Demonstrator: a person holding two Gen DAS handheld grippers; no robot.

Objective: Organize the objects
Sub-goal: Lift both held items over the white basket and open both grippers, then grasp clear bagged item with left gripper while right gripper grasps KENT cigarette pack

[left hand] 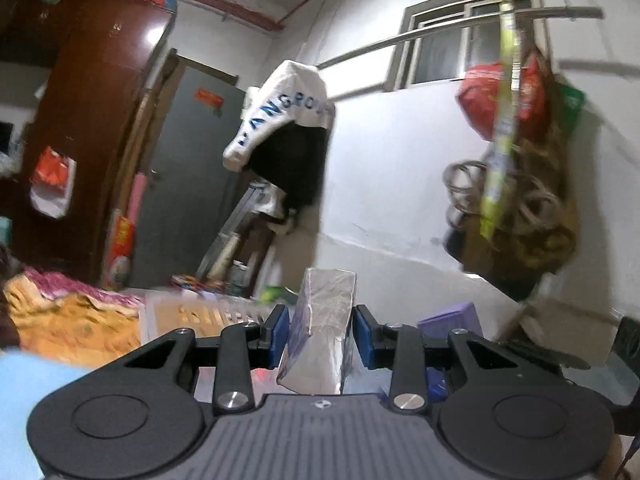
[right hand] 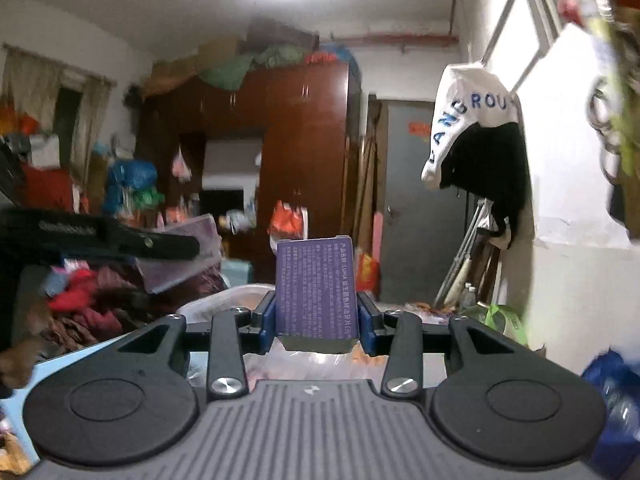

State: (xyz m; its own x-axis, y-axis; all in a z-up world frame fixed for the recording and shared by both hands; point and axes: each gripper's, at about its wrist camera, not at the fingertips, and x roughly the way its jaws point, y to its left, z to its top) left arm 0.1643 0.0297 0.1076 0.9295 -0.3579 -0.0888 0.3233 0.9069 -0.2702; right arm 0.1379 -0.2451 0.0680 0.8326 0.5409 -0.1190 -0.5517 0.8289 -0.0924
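My left gripper [left hand: 320,330] is shut on a silver and purple carton [left hand: 320,320], held upright and lifted, its open silver end facing the camera. My right gripper [right hand: 318,320] is shut on a purple box [right hand: 314,288] with white print, held upright above a pale surface. The left gripper with its carton [right hand: 180,256] also shows at the left of the right wrist view, raised higher than the right one. A purple box [left hand: 450,318] shows to the right of the left gripper's fingers.
A white and black garment [left hand: 284,136] hangs on a rail by the white wall. Bags [left hand: 516,152] hang on the right wall. A brown wardrobe [right hand: 280,152], a grey door [right hand: 416,200] and piled clothes [right hand: 80,300] fill the room. An orange blanket [left hand: 68,320] lies at left.
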